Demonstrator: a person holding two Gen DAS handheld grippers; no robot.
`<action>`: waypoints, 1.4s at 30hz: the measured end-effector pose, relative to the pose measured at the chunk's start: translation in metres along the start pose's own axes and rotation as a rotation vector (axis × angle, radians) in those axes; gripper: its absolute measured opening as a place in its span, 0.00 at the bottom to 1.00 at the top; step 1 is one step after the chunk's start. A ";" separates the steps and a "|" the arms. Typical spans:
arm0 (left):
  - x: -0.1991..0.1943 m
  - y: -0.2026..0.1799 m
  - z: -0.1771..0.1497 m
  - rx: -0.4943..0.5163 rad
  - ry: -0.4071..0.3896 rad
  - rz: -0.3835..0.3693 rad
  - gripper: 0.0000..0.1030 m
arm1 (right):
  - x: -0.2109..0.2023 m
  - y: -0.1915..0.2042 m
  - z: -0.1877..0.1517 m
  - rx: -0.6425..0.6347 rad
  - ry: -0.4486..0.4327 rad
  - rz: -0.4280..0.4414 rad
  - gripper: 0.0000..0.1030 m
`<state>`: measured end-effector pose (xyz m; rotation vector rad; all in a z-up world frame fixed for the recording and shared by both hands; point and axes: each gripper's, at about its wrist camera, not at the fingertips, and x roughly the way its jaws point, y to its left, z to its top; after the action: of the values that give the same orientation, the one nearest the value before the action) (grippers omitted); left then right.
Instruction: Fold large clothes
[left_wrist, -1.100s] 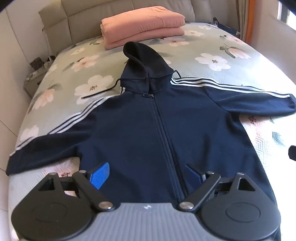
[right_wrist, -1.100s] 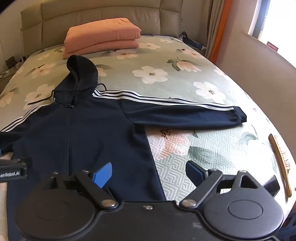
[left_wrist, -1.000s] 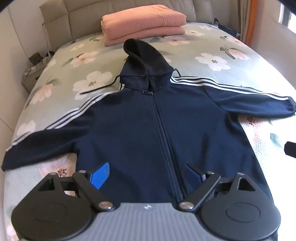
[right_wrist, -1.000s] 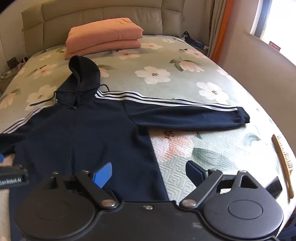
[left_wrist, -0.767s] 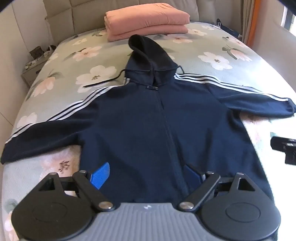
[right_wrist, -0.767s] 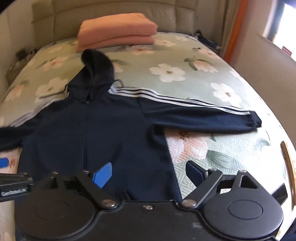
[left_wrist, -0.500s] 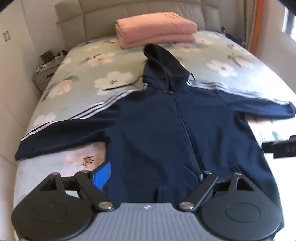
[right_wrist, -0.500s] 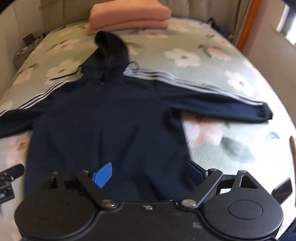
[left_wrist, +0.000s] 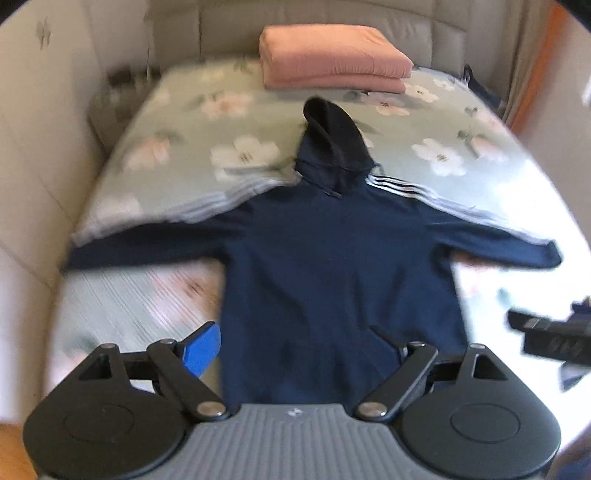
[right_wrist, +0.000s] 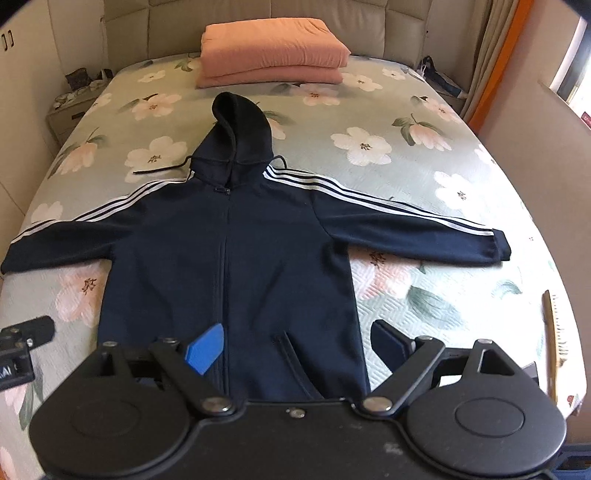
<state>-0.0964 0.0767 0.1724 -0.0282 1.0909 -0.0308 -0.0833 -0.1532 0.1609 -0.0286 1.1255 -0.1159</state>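
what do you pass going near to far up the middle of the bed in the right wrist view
right gripper → jacket body → zip pull → hood → folded pink blanket → headboard

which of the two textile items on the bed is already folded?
The pink blanket by the headboard: a neat stacked rectangle. The navy hoodie lies flat and spread, both sleeves out, hood pointing toward the blanket, unfolded.

Left wrist view is badly motion-smeared, especially the bed (left_wrist: 155, 302) on the left side, and blown out white at the right edge. Right wrist view is sharp and evenly daylit from the window (right_wrist: 570, 77) at right. Both show heavy fisheye curving and dark corners.
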 end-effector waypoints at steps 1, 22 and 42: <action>-0.004 0.001 -0.001 -0.026 0.005 -0.018 0.84 | -0.003 -0.001 -0.001 0.001 0.012 0.000 1.00; -0.029 -0.037 0.006 0.050 -0.025 0.001 0.86 | -0.035 -0.026 -0.007 0.013 -0.007 -0.014 1.00; -0.021 -0.030 -0.016 0.066 0.022 0.024 0.86 | -0.040 -0.013 -0.021 -0.037 0.013 0.010 1.00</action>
<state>-0.1205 0.0475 0.1846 0.0440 1.1115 -0.0456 -0.1199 -0.1610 0.1891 -0.0554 1.1404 -0.0870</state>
